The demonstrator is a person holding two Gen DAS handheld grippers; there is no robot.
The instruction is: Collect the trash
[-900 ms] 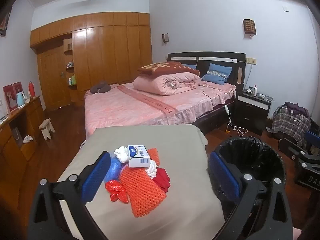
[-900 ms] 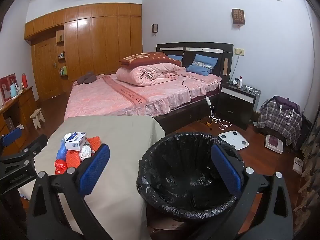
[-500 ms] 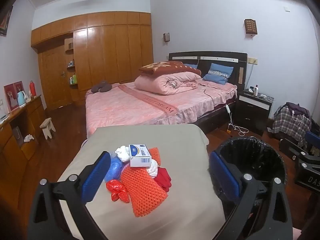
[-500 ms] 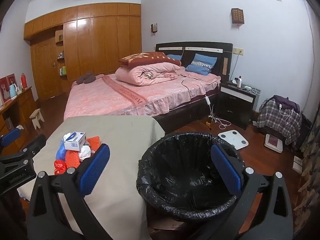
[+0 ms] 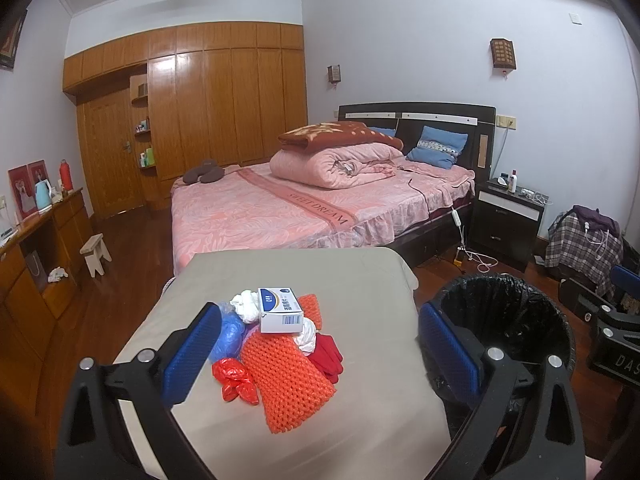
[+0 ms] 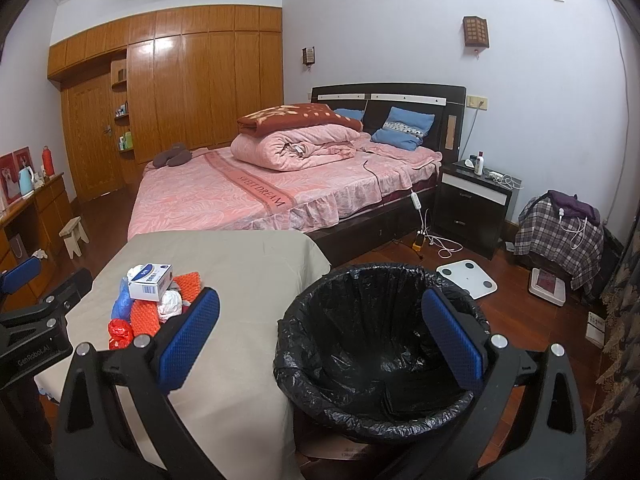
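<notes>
The pink bed [image 5: 304, 208] takes most of the room, with a rolled quilt [image 5: 336, 164] and a red-brown blanket on top of it, and a wall of wooden wardrobes [image 5: 208, 100] stands behind. At the foot of the bed is the worktop [image 5: 304, 272], covered with a beige cloth. Just beside its right edge, on the wooden floor, stands the trash bin [image 6: 380, 344] lined with a black bag; the bag is open and looks almost empty inside.

The left tongs [image 5: 320, 354] hang above the near part of the worktop, spread wide, with nothing between the blue pads [image 5: 192, 354]. The right tongs [image 6: 320, 340] hang above the bin, one pad over the worktop edge and one over the bin rim, also spread wide and holding nothing.

The trash lies in one small heap near the middle of the worktop. The biggest piece is an orange foam net [image 5: 286, 380]. A white and blue box [image 5: 280, 310] rests on top of the heap, over crumpled white paper [image 5: 246, 306]. A blue plastic bag [image 5: 230, 332] lies at the left side, a red glove [image 5: 328, 358] at the right side, and a small red plastic bag [image 5: 236, 380] touches the net at the near left.
</notes>
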